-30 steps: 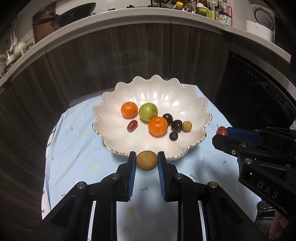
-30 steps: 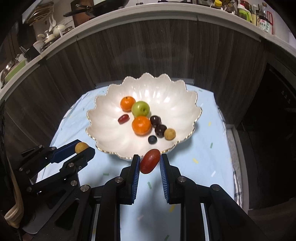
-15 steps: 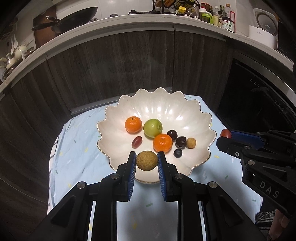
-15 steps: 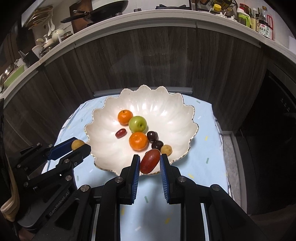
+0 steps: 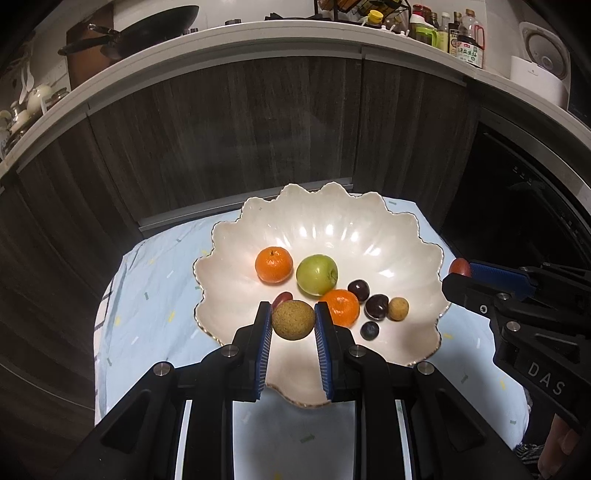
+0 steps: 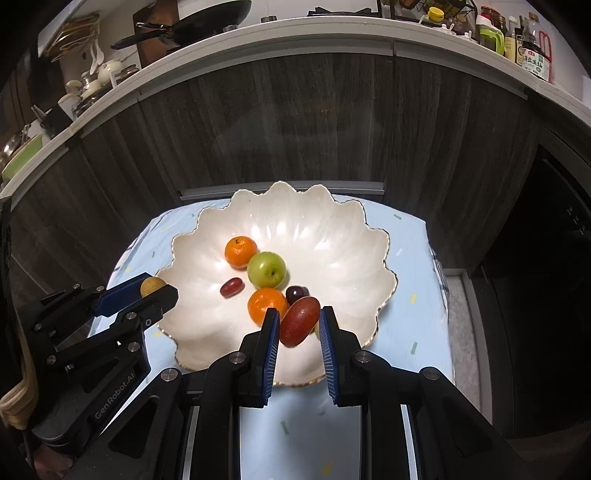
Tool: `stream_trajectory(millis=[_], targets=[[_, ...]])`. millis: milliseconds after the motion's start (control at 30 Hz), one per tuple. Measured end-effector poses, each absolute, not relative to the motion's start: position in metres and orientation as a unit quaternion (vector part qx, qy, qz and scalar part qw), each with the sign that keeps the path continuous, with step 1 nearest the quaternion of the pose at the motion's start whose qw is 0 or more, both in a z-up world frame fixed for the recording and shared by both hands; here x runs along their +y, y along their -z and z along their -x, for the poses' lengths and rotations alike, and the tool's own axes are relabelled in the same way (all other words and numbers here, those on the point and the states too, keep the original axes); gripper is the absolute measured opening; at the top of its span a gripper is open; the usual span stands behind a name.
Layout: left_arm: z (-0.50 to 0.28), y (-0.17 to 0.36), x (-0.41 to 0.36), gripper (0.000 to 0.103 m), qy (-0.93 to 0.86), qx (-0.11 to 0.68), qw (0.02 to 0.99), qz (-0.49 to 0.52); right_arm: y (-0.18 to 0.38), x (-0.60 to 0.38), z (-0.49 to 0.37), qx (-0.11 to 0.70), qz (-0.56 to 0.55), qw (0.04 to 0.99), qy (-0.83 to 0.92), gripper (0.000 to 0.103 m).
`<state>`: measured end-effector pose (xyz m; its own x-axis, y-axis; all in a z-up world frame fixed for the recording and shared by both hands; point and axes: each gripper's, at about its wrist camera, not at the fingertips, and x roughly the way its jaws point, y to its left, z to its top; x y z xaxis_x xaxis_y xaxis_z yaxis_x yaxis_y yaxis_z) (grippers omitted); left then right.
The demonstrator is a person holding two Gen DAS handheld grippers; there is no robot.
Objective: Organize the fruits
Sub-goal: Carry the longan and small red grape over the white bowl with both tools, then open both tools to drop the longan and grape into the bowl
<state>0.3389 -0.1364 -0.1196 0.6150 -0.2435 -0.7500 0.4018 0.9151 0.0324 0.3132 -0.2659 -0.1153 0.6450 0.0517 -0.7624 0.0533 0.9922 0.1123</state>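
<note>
A white scalloped bowl (image 5: 391, 236) (image 6: 332, 236) stands on a light blue cloth. Inside lie two oranges (image 5: 273, 264) (image 5: 341, 302), a green apple (image 5: 317, 274), dark plums (image 5: 376, 306), a small tan fruit (image 5: 398, 308) and a blueberry (image 5: 369, 330). My left gripper (image 5: 292, 319) is shut on a round brown fruit (image 5: 292, 319), held above the bowl's near side. My right gripper (image 6: 298, 322) is shut on a red oval fruit (image 6: 298, 322), also over the bowl's near part. Each gripper appears in the other's view, the left one (image 6: 153, 288) at the bowl's left rim, the right one (image 5: 460, 267) at the right rim.
Dark wood cabinet fronts (image 5: 258, 129) rise just behind the cloth-covered table (image 5: 147, 295). Above them runs a white counter (image 5: 258, 33) with a pan, bottles and a rice cooker. A dark appliance (image 5: 517, 221) stands to the right.
Both grippers have moved forward with their fruits, from short of the bowl's near rim to over the bowl. The fruits inside have not moved.
</note>
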Motion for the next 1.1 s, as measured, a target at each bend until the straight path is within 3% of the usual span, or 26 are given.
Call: stream_trajectory(millis=[1100], targets=[[-0.384,0.156,-0.143,0.024,0.172,0.427,0.883,-0.093,0.151,-0.276,-0.360,0.444,-0.069,0.893,0.003,0.024]])
